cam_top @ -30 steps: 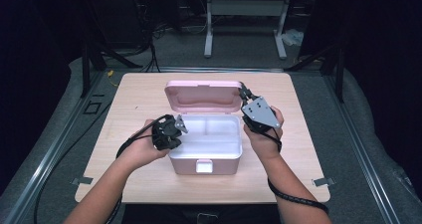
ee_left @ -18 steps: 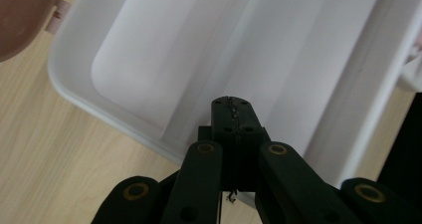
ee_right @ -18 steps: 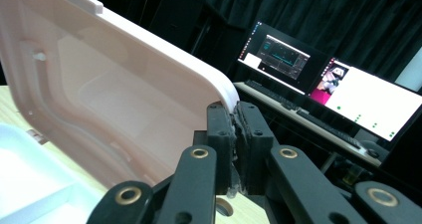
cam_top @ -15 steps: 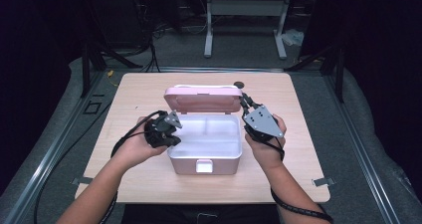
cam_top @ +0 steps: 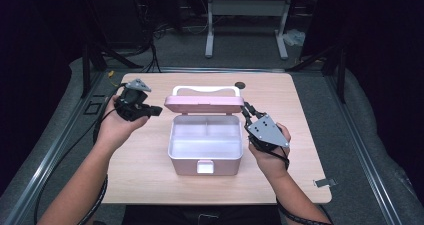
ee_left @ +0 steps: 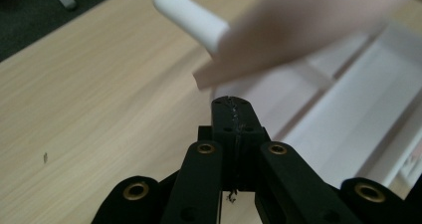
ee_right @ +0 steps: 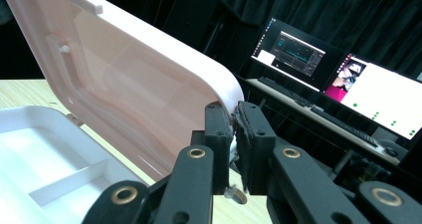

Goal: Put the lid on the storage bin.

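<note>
Pink plastic box (cam_top: pixel 205 152) sits at the middle of the pale wooden surface (cam_top: pixel 150 180), toward the near edge, with its latch tab facing the person. Lid (cam_top: pixel 204 104) is raised at the far side, standing about upright; white handle (cam_top: pixel 205 90) on its top faces away. Inside of the box is white, split by a divider into compartments; contents cannot be made out.

Left tongs (cam_top: pixel 154 112): held in the left hand (cam_top: pixel 116 124), just beside the left end of the lid, pointing right toward it. In the left gripper view the jaws are pressed flat together with nothing between them; tip lies just below the lid's corner, whether touching or not I cannot tell. Handle's curved end shows above it.

Right tongs (cam_top: pixel 245 108): held in the right hand (cam_top: pixel 270 152), at the right side of the box, pointing to the far left at the lid's right end. In the right gripper view the jaws are drawn nearly together and pinch the rounded corner edge of the lid.

Small dark round mark (cam_top: pixel 240 85) on the surface beyond the lid, far right of it. Metal clip (cam_top: pixel 324 182) at the near right corner of the surface. Right gripper view also shows two lit monitors (ee_right: pixel 343 77) on a desk beyond, against dark curtains.
</note>
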The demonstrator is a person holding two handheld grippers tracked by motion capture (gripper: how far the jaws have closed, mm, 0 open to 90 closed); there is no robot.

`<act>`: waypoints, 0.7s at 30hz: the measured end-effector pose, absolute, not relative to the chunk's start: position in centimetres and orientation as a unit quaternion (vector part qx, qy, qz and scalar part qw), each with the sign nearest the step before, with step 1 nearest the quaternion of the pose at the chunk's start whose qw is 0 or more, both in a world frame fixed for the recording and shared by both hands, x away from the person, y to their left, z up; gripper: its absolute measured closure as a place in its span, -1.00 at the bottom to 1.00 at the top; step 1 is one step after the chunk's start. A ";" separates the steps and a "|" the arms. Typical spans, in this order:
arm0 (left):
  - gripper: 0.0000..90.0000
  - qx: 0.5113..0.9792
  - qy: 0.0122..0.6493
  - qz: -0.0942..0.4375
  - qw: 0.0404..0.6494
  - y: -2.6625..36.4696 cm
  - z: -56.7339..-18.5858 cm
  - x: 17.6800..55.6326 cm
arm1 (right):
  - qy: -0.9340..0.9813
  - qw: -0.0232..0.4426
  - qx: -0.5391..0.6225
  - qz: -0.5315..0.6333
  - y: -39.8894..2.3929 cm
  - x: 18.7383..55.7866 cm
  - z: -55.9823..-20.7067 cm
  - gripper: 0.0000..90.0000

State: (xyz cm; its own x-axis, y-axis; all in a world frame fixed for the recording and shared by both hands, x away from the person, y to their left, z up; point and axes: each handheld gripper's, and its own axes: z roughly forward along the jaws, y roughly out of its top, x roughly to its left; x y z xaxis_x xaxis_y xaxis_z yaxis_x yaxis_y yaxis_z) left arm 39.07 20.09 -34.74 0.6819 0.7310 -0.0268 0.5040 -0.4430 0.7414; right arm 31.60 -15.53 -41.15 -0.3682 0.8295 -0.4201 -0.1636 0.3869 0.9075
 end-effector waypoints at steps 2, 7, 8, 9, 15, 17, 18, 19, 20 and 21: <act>1.00 0.819 0.376 0.152 0.405 20.1 -34.0 39.4 | 0.664 0.503 0.250 0.494 -15.5 31.5 -41.2 0.86; 1.00 0.804 0.375 0.155 0.435 19.5 -33.0 39.7 | 0.665 0.502 0.247 0.495 -15.6 31.4 -41.3 0.86; 1.00 0.797 0.372 0.167 0.446 18.9 -32.6 39.6 | 0.667 0.501 0.246 0.494 -15.7 31.4 -41.2 0.86; 1.00 0.795 0.369 0.168 0.452 18.6 -32.5 39.5 | 0.668 0.499 0.245 0.494 -15.7 31.4 -41.2 0.85; 1.00 0.803 0.349 0.162 0.454 17.5 -32.9 38.9 | 0.683 0.478 0.231 0.502 -16.3 30.9 -41.0 0.78; 1.00 0.805 0.348 0.160 0.453 17.5 -33.1 38.8 | 0.694 0.466 0.218 0.503 -16.7 30.3 -40.9 0.71; 1.00 0.808 0.346 0.158 0.450 17.5 -33.3 38.7 | 0.700 0.461 0.215 0.501 -16.8 30.0 -40.9 0.69; 1.00 0.809 0.344 0.159 0.448 17.5 -33.6 38.5 | 0.697 0.462 0.212 0.507 -17.1 29.5 -41.0 0.67; 1.00 0.810 0.344 0.157 0.449 17.5 -33.7 38.4 | 0.696 0.459 0.210 0.510 -17.3 29.0 -40.9 0.62; 1.00 0.809 0.342 0.152 0.453 17.5 -33.9 38.3 | 0.697 0.457 0.207 0.512 -17.5 28.7 -40.9 0.56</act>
